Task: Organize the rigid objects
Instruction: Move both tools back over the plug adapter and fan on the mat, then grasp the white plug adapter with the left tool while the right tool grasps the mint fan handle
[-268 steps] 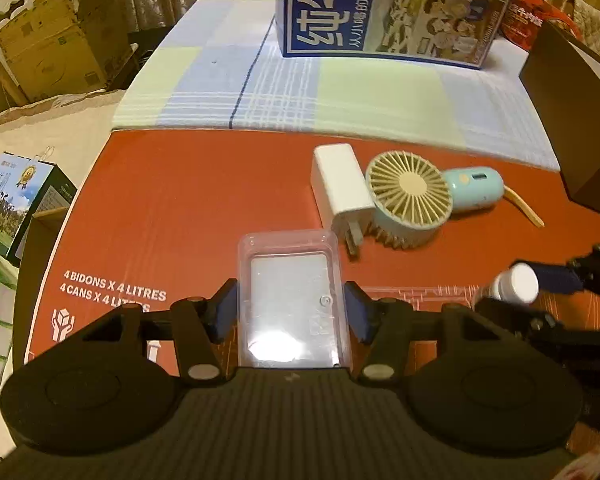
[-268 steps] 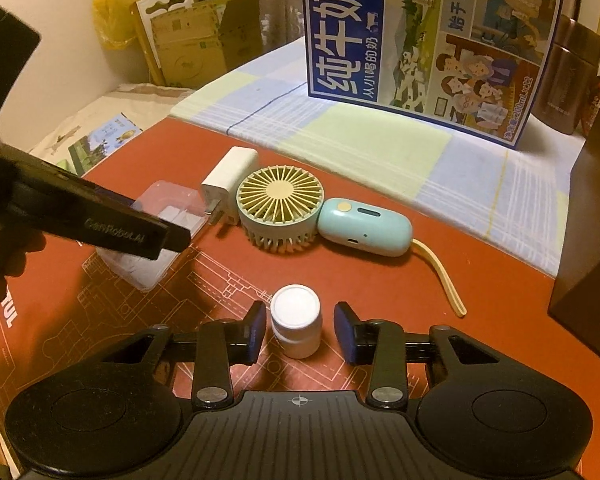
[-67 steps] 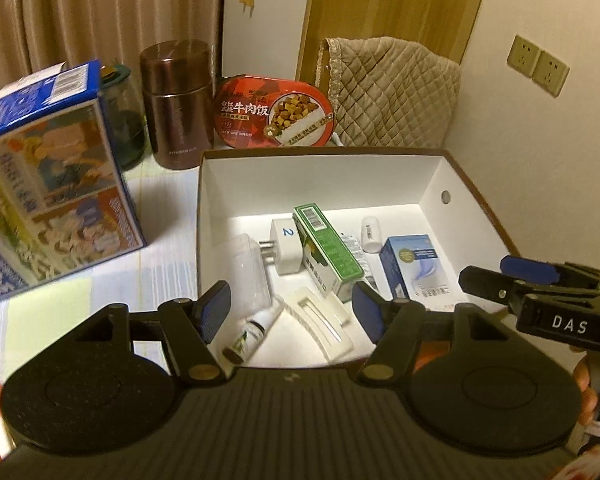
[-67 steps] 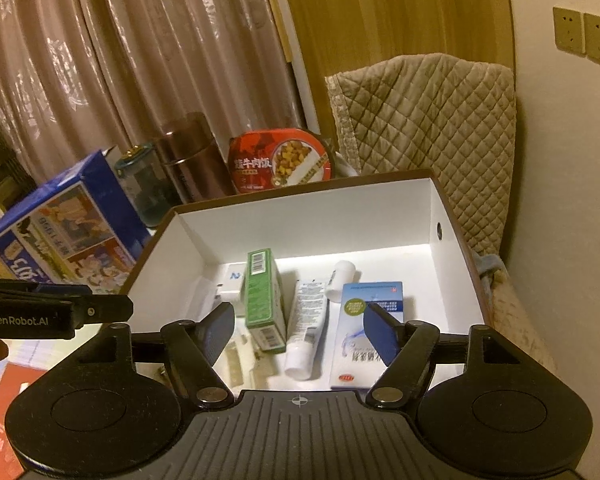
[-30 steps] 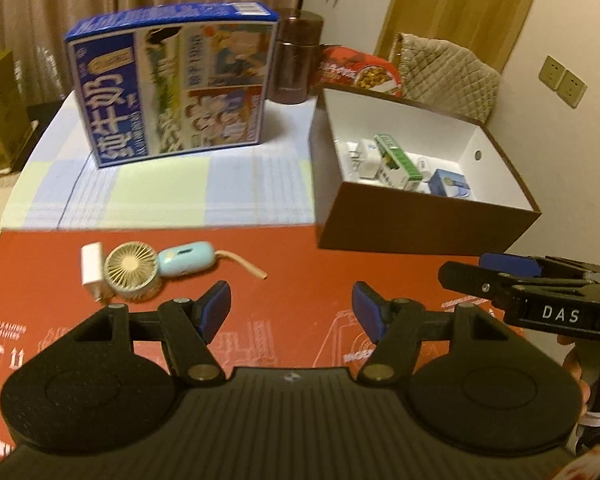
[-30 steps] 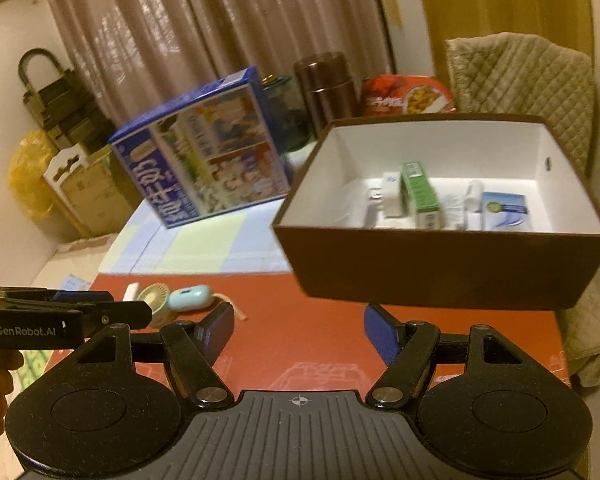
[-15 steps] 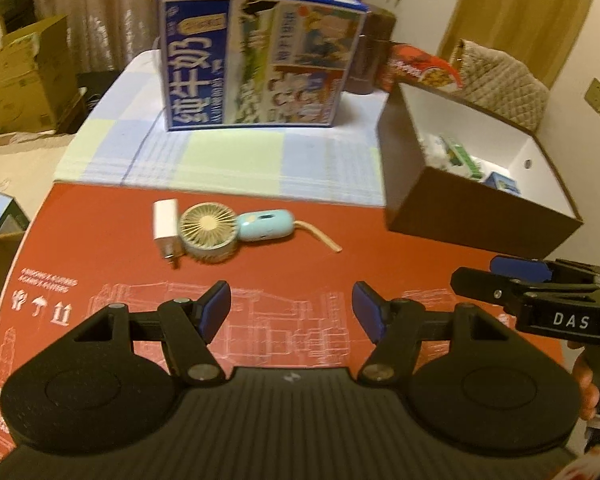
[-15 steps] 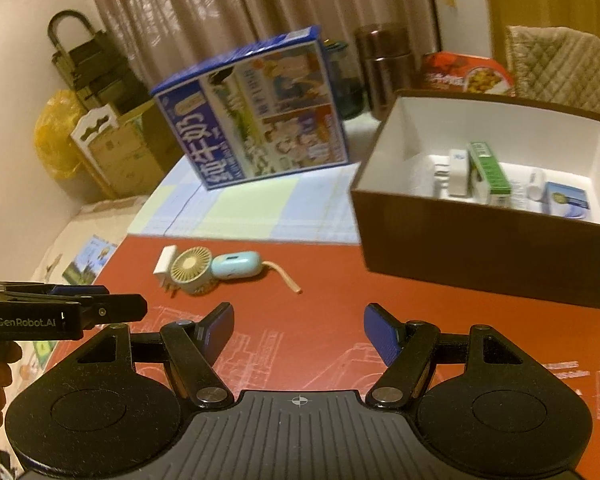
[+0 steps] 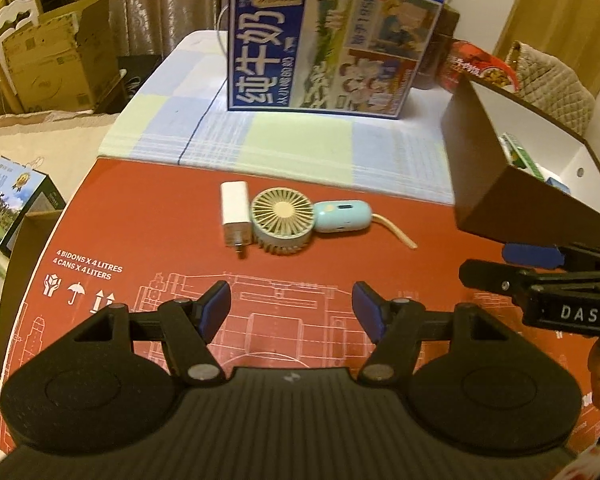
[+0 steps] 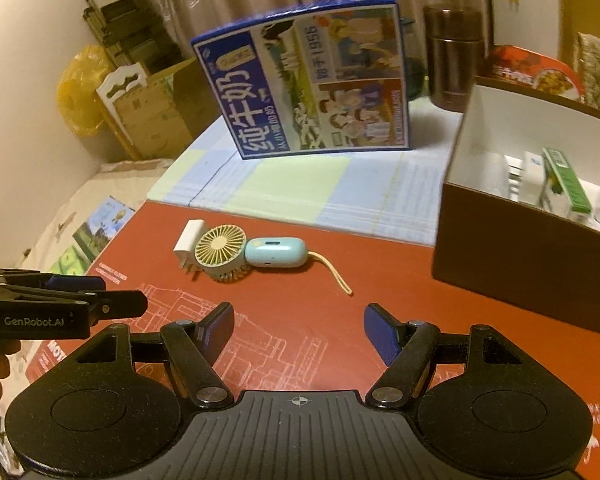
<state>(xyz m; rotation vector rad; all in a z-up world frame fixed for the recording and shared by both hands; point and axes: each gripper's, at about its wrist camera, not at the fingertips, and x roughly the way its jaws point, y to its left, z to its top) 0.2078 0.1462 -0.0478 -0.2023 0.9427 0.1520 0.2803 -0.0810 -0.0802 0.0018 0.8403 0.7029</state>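
Observation:
A white plug adapter (image 9: 234, 213) (image 10: 188, 243) lies on the red cardboard sheet (image 9: 148, 216), touching a small handheld fan (image 9: 281, 221) (image 10: 220, 253) with a light-blue handle (image 9: 342, 216) (image 10: 275, 252) and a yellow strap (image 10: 334, 274). My left gripper (image 9: 291, 312) hovers open and empty, short of the adapter and fan. My right gripper (image 10: 299, 330) is also open and empty, short of the fan's strap. The brown box (image 9: 512, 196) (image 10: 516, 248) with a white inside stands at the right and holds a green carton (image 10: 564, 184) and other small items.
A large blue milk carton box (image 9: 324, 40) (image 10: 312, 80) stands on the checked cloth (image 9: 300, 140) behind the red sheet. A brown flask (image 10: 454, 56) and a red food bowl (image 10: 532, 70) stand behind the brown box. Cardboard boxes (image 9: 48, 60) sit on the floor at left.
Both grippers have swung left from the brown box and come lower toward the red sheet. The adapter and fan now lie nearer in both views. Both stay open.

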